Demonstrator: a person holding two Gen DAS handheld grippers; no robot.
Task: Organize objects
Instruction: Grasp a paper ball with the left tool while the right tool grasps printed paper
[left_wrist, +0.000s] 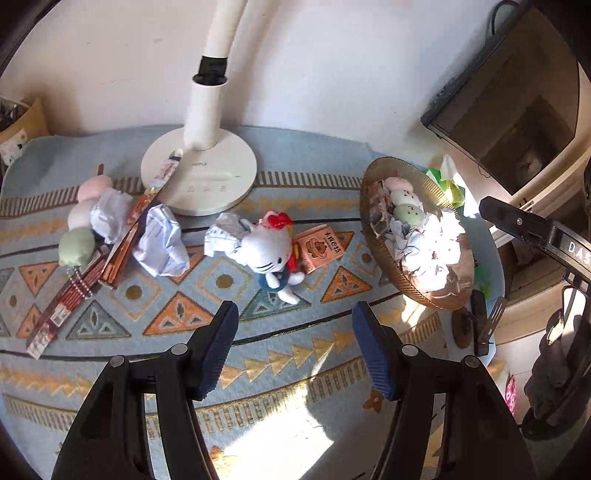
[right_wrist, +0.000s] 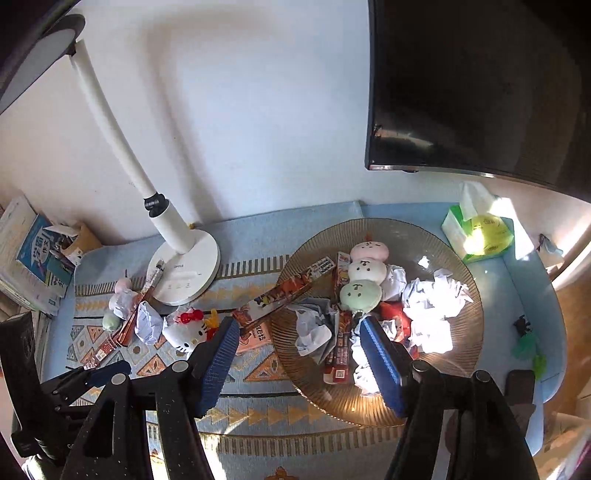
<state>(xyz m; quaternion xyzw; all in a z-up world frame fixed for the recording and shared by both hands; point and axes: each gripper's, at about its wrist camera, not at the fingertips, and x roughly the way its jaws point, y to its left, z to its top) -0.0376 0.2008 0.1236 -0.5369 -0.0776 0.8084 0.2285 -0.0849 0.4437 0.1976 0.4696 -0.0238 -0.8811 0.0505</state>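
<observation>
A ribbed brown glass plate (right_wrist: 436, 236) holds a dango plush skewer (right_wrist: 364, 273), crumpled paper balls (right_wrist: 432, 306) and flat snack boxes (right_wrist: 295, 288). My right gripper (right_wrist: 299, 354) hovers open over the plate's near-left edge, nothing between its pads. In the left wrist view my left gripper (left_wrist: 295, 347) is open above the patterned mat, just short of a white cat plush (left_wrist: 271, 254). Beside the plush lie a small orange packet (left_wrist: 321, 249), crumpled papers (left_wrist: 162, 240), long snack boxes (left_wrist: 85, 280) and a second dango skewer (left_wrist: 83, 221). The plate (left_wrist: 373, 177) sits at right.
A white desk lamp base (left_wrist: 207, 177) stands at the back of the mat (left_wrist: 295, 369). A green tissue pack (right_wrist: 480, 232) sits behind the plate, a dark monitor (right_wrist: 480, 85) above it. Books (right_wrist: 29, 258) are stacked far left. A dark clip (left_wrist: 480, 321) lies near the mat's right edge.
</observation>
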